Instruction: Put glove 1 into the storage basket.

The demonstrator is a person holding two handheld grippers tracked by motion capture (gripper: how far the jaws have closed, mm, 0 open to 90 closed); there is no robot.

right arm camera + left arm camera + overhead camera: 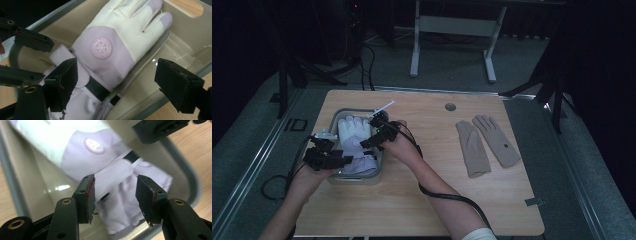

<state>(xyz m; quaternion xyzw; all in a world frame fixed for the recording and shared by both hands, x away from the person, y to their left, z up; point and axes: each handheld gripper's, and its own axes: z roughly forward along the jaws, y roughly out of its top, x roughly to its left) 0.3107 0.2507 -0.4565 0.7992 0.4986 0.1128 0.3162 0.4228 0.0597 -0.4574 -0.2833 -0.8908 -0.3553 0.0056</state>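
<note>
Sitting in a grey tray (333, 116) on the left side of the wooden desk (422, 200) is a white and lilac glove (354, 135). Left gripper (115, 195) has its jaws wide open, hovering over the glove's cuff end. Right gripper (117, 85) is spread wide too, jaws on either side of the glove's wrist. A pair of beige gloves (487, 142) lies well apart on the right.
</note>
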